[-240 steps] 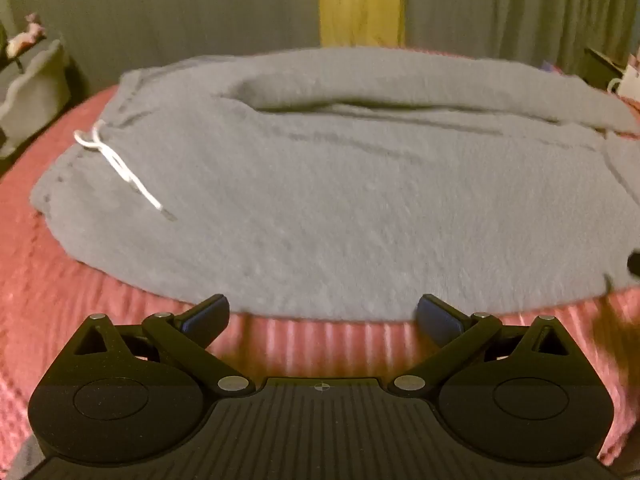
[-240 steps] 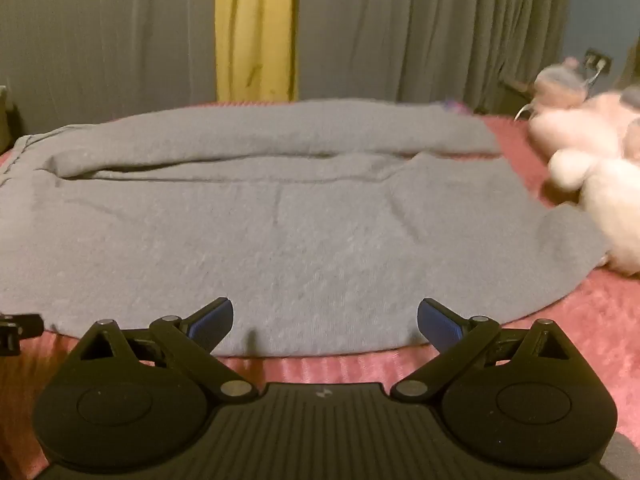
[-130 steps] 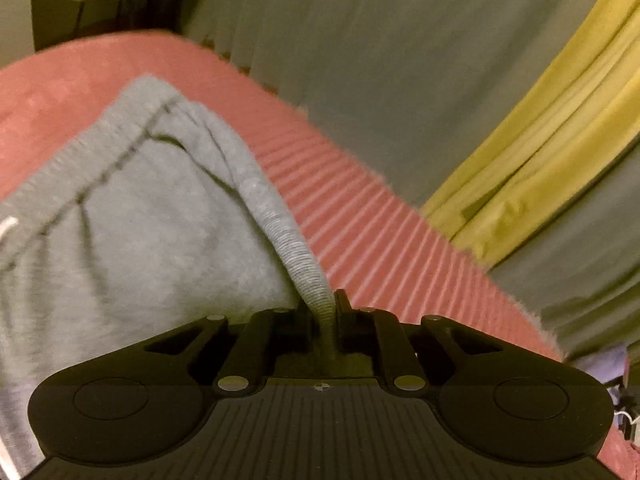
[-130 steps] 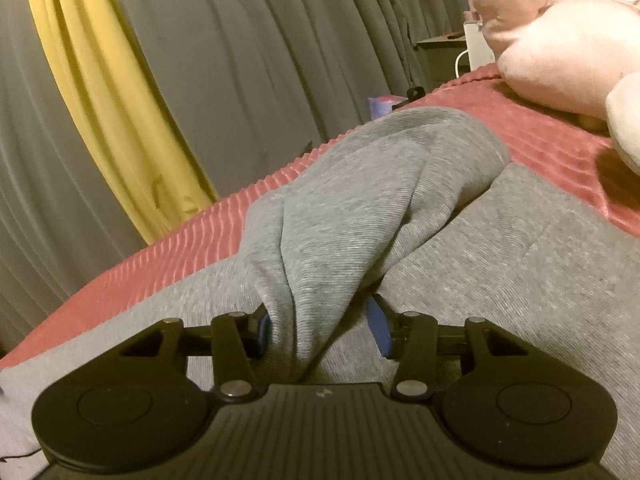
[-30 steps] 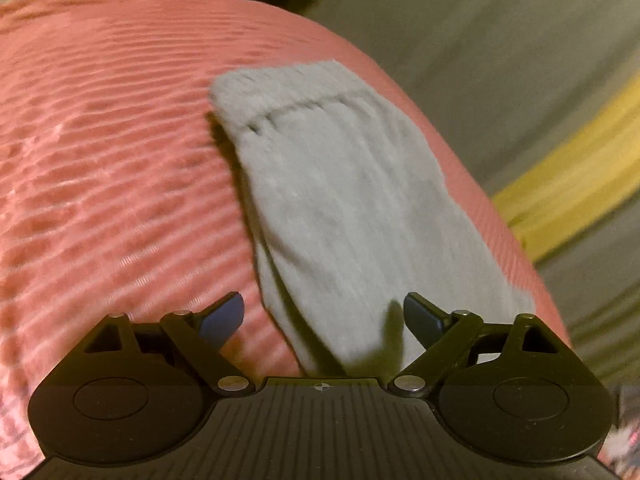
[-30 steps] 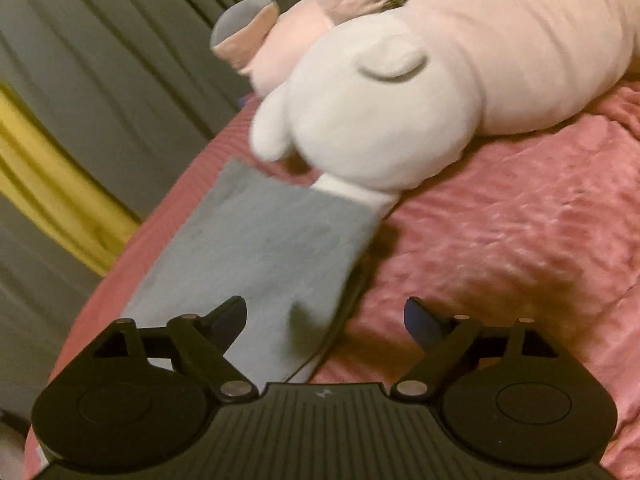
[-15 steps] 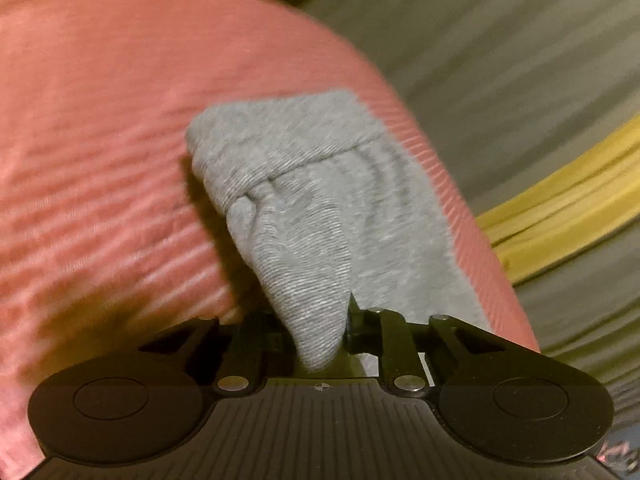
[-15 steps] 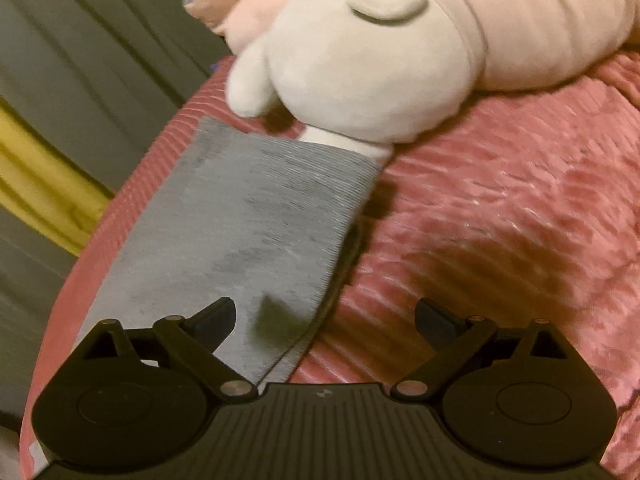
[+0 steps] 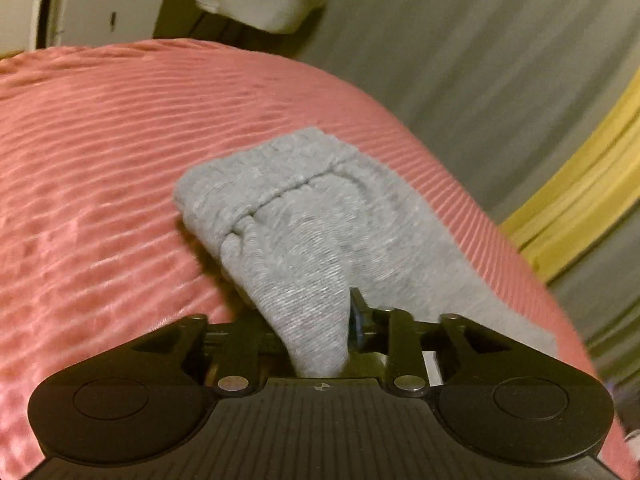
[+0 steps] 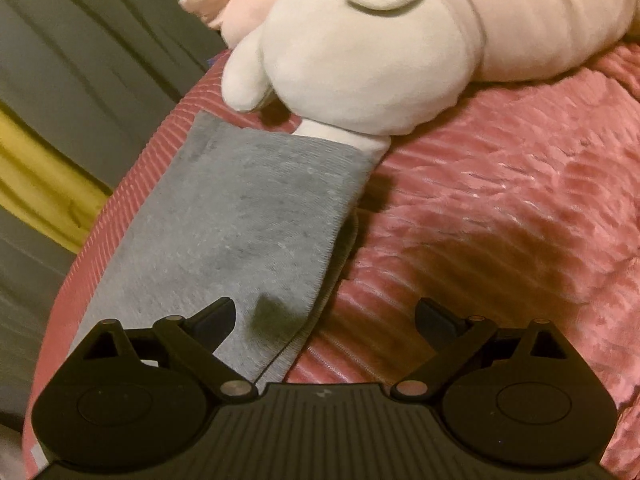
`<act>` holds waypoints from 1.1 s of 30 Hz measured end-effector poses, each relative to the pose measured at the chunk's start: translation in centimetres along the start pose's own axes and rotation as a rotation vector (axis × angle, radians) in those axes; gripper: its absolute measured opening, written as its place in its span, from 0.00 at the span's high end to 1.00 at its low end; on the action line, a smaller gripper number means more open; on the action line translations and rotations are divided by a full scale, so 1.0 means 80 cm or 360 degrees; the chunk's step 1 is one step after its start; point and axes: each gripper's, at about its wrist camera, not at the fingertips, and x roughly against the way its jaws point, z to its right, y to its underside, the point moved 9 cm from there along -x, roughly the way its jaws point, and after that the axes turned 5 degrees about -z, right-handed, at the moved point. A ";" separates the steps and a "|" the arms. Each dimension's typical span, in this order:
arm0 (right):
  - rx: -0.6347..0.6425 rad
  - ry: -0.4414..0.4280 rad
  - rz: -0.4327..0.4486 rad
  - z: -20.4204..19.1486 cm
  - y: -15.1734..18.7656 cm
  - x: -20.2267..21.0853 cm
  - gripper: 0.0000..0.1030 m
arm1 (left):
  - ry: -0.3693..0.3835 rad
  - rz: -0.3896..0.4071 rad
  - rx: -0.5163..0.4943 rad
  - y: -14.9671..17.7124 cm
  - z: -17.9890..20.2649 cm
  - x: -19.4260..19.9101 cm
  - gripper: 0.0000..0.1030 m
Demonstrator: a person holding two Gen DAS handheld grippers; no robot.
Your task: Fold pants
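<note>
Pinching a bunched corner of the grey pants [image 9: 304, 224], your left gripper [image 9: 316, 320] has its jaws drawn in tight on the cloth, which rises in a cone between them. Your right gripper [image 10: 324, 316] has its jaws spread wide and holds nothing; its left finger sits over the near edge of the pants [image 10: 240, 216], and whether it touches the cloth cannot be told.

There is one pair of pants, lying as a long narrow strip on the pink bedspread [image 9: 100, 152]. The left view shows its gathered, stitched waistband end; the right view shows the flat cuff end with layered edges, lying against the one white plush toy [image 10: 360, 48], with a second, pink plush [image 10: 540, 12] behind it.

The pants are soft ribbed knit; the bedspread is corded velvet in ridges. Grey pleated curtains [image 9: 480, 60] hang behind, with one yellow strip [image 9: 580, 200].
</note>
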 end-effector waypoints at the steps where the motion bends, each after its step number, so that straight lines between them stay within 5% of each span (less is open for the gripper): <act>1: -0.0026 -0.0015 0.0016 0.005 -0.001 0.004 0.06 | 0.0009 -0.0001 0.0043 -0.002 0.000 0.005 0.61; 4: -0.0133 -0.0066 0.0049 0.021 -0.004 0.011 0.05 | -0.0022 0.0024 0.0140 -0.016 -0.005 0.009 0.47; 7: -0.0238 -0.0147 0.0016 0.036 -0.005 0.011 0.05 | -0.0179 0.0179 0.0199 -0.030 -0.029 0.034 0.06; 9: -0.0276 -0.0206 0.0008 0.039 -0.005 0.010 0.05 | -0.0313 0.0314 0.0247 -0.040 -0.046 0.054 0.06; 11: -0.0279 -0.0264 -0.0005 0.038 -0.004 0.008 0.05 | -0.0309 0.0314 0.0184 -0.044 -0.046 0.063 0.06; 14: -0.0251 -0.0333 -0.0030 0.031 -0.004 0.002 0.05 | -0.0265 0.0235 0.0051 -0.034 -0.030 0.067 0.06; 19: -0.0259 -0.0379 0.0026 0.017 -0.013 -0.007 0.05 | -0.0028 -0.0021 -0.0054 0.036 0.027 0.055 0.06; 23: -0.0213 -0.0355 0.0051 0.006 -0.021 -0.019 0.27 | 0.0097 -0.0263 -0.0094 0.097 0.074 0.023 0.06; 27: -0.0202 -0.0378 0.0049 0.001 -0.025 -0.031 0.60 | -0.0059 -0.0336 -0.0376 0.136 0.099 -0.005 0.06; 33: -0.0283 -0.0528 0.0074 0.006 -0.026 -0.031 0.64 | -0.0065 -0.0368 -0.0355 0.139 0.096 -0.020 0.06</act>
